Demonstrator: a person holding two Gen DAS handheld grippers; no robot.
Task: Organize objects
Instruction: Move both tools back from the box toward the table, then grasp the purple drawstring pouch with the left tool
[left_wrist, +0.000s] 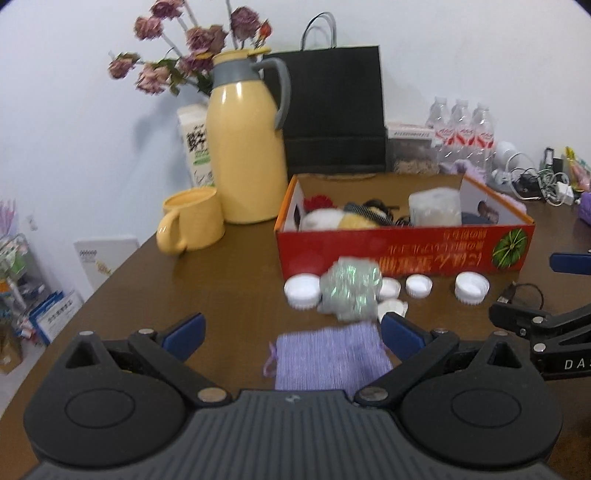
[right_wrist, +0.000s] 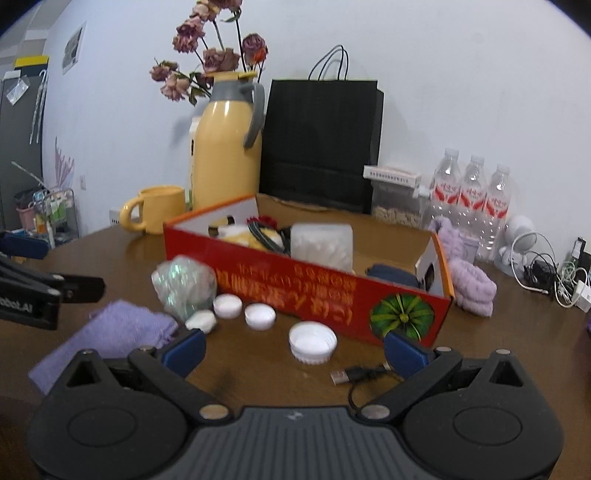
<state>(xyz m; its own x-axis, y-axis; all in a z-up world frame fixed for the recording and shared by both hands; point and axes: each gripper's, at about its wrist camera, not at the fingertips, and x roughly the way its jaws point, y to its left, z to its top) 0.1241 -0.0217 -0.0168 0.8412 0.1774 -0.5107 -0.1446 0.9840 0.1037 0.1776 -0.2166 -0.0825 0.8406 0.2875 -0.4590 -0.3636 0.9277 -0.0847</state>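
Between the spread fingers of the left tool (left_wrist: 291, 334), flat on the brown table (left_wrist: 207, 291), lies a lilac knitted pouch (left_wrist: 330, 356); just beyond it sit a crinkled iridescent bundle (left_wrist: 349, 291) and several white bottle caps (left_wrist: 302, 290), all in front of the red cardboard box (left_wrist: 406, 251) that already holds oddments. Both tools are wide and empty; the right tool (right_wrist: 295, 349) hovers low with one white cap (right_wrist: 312, 341) between its tips and a black USB cable (right_wrist: 364, 374) just by its right finger. Likely step: gather the loose items into the box. To do it well, the left tool should drop until its tips straddle the pouch, then pinch the fabric near its middle (soft cloth sags from an edge grip); lift clear of the box wall before moving over it. Each tool points forward, roughly level, tilted slightly down at the table.
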